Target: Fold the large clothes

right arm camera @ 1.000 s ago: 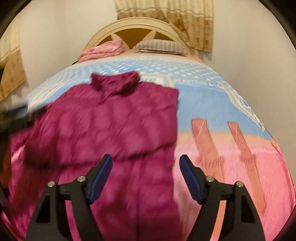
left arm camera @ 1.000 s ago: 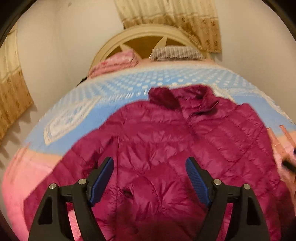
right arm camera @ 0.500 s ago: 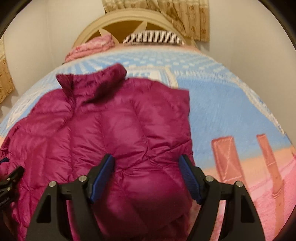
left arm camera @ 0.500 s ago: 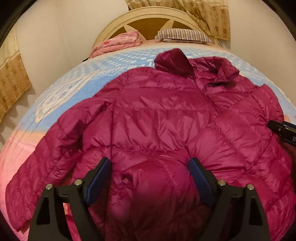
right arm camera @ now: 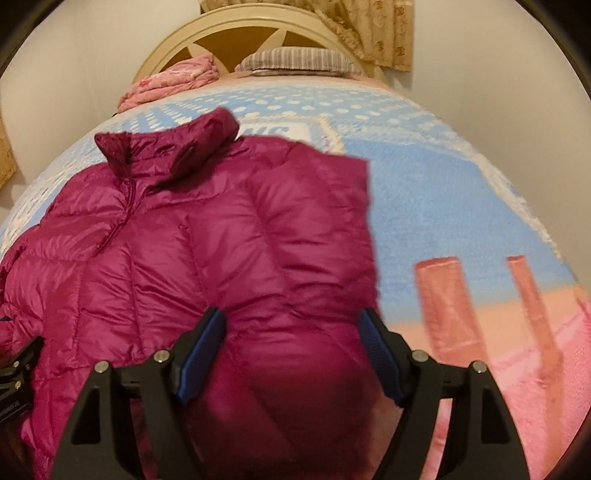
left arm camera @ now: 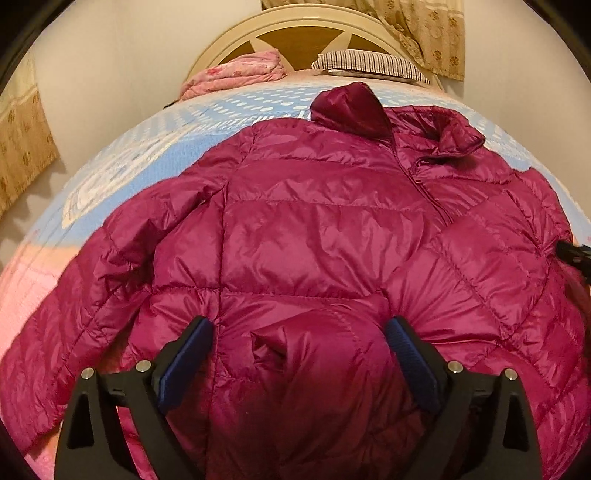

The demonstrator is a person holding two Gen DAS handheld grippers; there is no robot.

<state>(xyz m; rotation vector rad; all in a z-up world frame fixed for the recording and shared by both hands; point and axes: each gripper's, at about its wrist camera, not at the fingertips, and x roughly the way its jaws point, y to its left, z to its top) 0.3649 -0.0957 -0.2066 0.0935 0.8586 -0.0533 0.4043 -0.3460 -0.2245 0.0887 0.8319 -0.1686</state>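
Jaws first: on the left gripper they stand wide apart with a puffy mound of the magenta down jacket bulging between them, nothing pinched, and the right gripper shows the same, spread over the padded hem. Compared with a second ago both grippers have pushed forward and down over the bed, so the jacket now fills each view where before it sat further off. Out to the left, one sleeve lies spread toward the pink edge of the blanket; on the right side the jacket ends in a straight edge, so that sleeve looks to be folded in, though I can't confirm it. Beyond, the collar points at the striped pillow and the headboard. My read: folding is barely begun, and a grab at the hem looks imminent.
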